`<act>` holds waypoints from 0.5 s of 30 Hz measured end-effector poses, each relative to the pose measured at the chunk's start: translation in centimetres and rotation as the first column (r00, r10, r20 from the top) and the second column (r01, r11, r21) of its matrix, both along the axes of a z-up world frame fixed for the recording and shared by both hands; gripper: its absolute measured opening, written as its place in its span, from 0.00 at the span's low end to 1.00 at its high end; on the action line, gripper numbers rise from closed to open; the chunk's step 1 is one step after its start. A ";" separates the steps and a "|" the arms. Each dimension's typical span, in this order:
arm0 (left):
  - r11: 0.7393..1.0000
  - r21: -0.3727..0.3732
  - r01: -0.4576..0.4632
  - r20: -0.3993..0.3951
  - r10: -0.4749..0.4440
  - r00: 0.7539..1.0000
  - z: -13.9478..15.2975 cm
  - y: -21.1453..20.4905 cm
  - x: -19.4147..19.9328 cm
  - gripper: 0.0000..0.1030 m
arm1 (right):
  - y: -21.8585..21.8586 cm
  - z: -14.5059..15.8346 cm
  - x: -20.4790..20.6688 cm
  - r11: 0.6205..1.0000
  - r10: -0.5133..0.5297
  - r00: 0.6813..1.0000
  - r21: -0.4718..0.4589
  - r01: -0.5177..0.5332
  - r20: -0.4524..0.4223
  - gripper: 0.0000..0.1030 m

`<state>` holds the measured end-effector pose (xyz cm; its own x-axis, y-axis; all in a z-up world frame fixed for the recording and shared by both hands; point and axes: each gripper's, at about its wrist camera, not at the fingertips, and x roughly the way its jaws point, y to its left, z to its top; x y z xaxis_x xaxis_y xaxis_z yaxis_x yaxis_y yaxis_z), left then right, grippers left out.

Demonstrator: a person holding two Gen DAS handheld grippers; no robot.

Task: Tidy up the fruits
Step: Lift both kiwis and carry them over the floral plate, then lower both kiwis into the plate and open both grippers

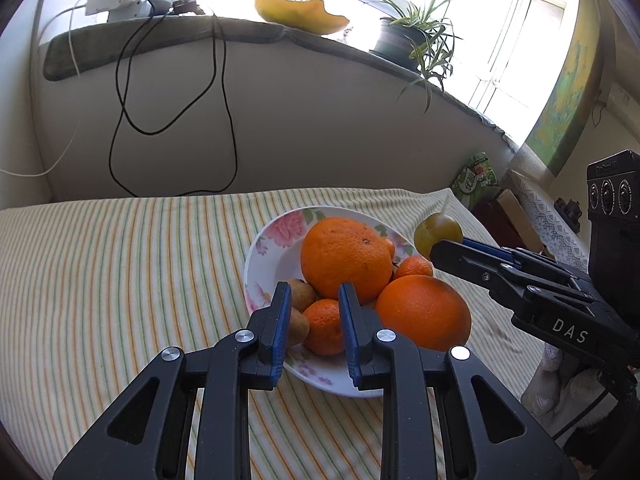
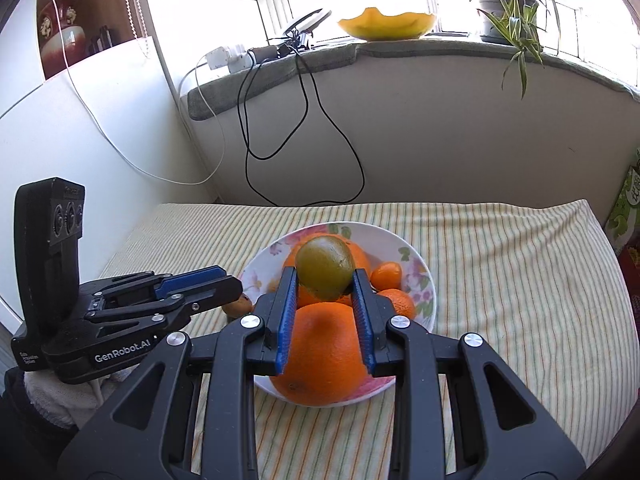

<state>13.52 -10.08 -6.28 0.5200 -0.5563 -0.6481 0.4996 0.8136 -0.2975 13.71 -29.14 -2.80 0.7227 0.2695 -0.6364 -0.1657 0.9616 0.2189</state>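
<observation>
A floral bowl [image 1: 256, 248] [image 2: 424, 276] on the striped cloth holds two big oranges [image 1: 346, 258] [image 1: 424, 312], small tangerines [image 1: 324, 326] and brownish fruits [image 1: 300, 294]. My right gripper [image 2: 324, 272] is shut on a greenish-brown round fruit [image 2: 325, 270] and holds it above the bowl, over the oranges. In the left wrist view that fruit [image 1: 438, 232] hangs at the bowl's right rim, at the tip of the right gripper [image 1: 448, 250]. My left gripper [image 1: 314, 294] is shut with nothing in it, at the bowl's near-left side, and shows again in the right wrist view [image 2: 232, 280].
The striped cloth [image 1: 120, 260] covers the table up to the wall. Black cables [image 1: 224, 112] hang down from the window sill, where a yellow dish [image 1: 300, 14] and a potted plant [image 1: 404, 38] stand. A green carton [image 1: 476, 176] stands beyond the table's right edge.
</observation>
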 end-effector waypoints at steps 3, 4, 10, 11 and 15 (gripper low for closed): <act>1.000 0.009 -0.003 0.007 0.003 1.000 0.0 -0.2 -0.1 0.22 | -0.2 -0.5 0.5 1.000 0.000 1.000 -0.016 0.000 -0.019 0.28; 1.000 0.008 -0.002 0.008 0.002 1.000 0.0 -0.2 -0.1 0.22 | -0.3 -0.6 0.5 1.000 -0.003 1.000 -0.019 0.003 -0.018 0.28; 1.000 0.018 -0.012 0.027 0.011 1.000 0.5 -0.2 -0.8 0.28 | -0.5 -0.2 0.1 1.000 -0.007 1.000 -0.029 0.007 0.011 0.58; 1.000 0.019 -0.012 0.030 0.011 0.999 0.6 -0.2 -1.0 0.28 | -0.4 -0.1 0.0 0.999 -0.004 1.000 -0.032 0.005 0.013 0.58; 1.000 0.026 -0.016 0.054 0.015 0.998 1.4 -0.3 -1.9 0.35 | -0.3 0.3 -0.5 1.000 0.007 1.000 -0.030 -0.006 0.022 0.58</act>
